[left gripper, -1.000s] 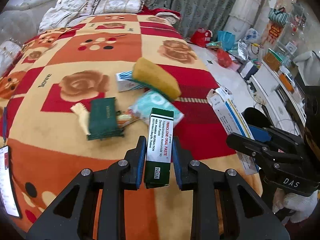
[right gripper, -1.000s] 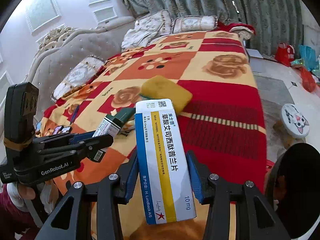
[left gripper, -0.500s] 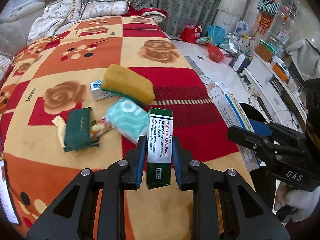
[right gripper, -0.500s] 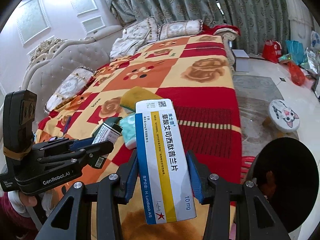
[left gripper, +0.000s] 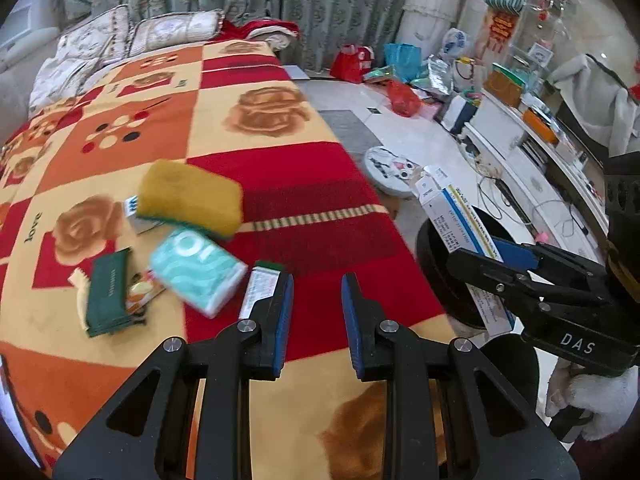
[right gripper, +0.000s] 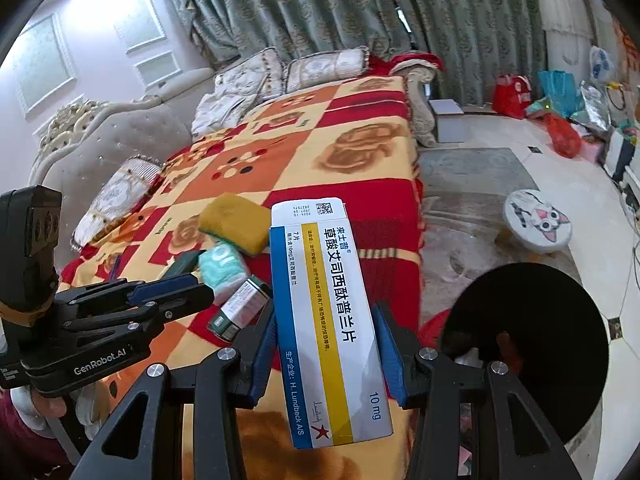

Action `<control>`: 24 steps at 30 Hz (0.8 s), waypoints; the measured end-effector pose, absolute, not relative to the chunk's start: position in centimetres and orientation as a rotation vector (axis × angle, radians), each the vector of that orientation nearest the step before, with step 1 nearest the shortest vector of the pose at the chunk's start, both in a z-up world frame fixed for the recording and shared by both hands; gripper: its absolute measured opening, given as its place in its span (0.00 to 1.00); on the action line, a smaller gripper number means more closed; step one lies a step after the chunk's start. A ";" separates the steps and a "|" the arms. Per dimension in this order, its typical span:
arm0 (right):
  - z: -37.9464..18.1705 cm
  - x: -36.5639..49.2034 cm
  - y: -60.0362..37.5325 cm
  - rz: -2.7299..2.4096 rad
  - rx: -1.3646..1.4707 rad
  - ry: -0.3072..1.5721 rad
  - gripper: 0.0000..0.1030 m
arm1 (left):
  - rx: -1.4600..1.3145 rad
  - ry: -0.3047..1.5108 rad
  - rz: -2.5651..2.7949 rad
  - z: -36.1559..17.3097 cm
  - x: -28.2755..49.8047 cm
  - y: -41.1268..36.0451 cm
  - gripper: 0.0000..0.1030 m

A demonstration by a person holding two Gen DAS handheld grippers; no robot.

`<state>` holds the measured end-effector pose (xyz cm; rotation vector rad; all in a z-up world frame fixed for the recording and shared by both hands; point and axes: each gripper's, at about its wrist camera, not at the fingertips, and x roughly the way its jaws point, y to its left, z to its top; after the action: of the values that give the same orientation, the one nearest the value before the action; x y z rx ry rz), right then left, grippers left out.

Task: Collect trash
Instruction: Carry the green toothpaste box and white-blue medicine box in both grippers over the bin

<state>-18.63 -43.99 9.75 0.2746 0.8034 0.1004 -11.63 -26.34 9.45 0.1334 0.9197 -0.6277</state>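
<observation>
My left gripper (left gripper: 316,280) stands a little open over the red part of the blanket, with nothing between its blue pads. The green and white paste box (left gripper: 260,288) sits just outside its left finger, low against the blanket; in the right wrist view this box (right gripper: 240,308) shows beyond the left gripper (right gripper: 192,288). My right gripper (right gripper: 326,312) is shut on a white, blue and yellow medicine box (right gripper: 332,320), held upright near the black round bin (right gripper: 528,344). On the bed lie a yellow sponge (left gripper: 192,196), a teal tissue pack (left gripper: 196,268) and a dark green packet (left gripper: 108,292).
The bed's patterned blanket (left gripper: 256,120) ends at its right edge, next to the bin (left gripper: 440,276) on the floor. A cat-face stool (right gripper: 536,220) stands on the tiles beyond. Bags and clutter line the far wall, and pillows lie at the bed's head.
The paste box was between the left pads and is now outside them, beside the left finger. Both grippers have moved right toward the bed's edge and the bin.
</observation>
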 end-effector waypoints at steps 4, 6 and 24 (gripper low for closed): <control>9.6 -19.4 -45.4 0.076 0.293 0.799 0.43 | 0.125 0.929 -0.640 9.6 -11.3 -26.7 0.22; 9.5 -19.6 -45.9 0.069 0.301 0.800 0.43 | 0.131 0.939 -0.639 9.3 -11.3 -26.4 0.22; 7.9 -19.0 -46.7 0.083 0.327 0.832 0.43 | 0.143 1.087 -0.562 1.6 -7.6 -25.7 0.27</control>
<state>-19.03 -46.72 7.88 0.3272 0.8315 0.0834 -7.61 -25.73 1.62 0.1428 1.0871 -0.5621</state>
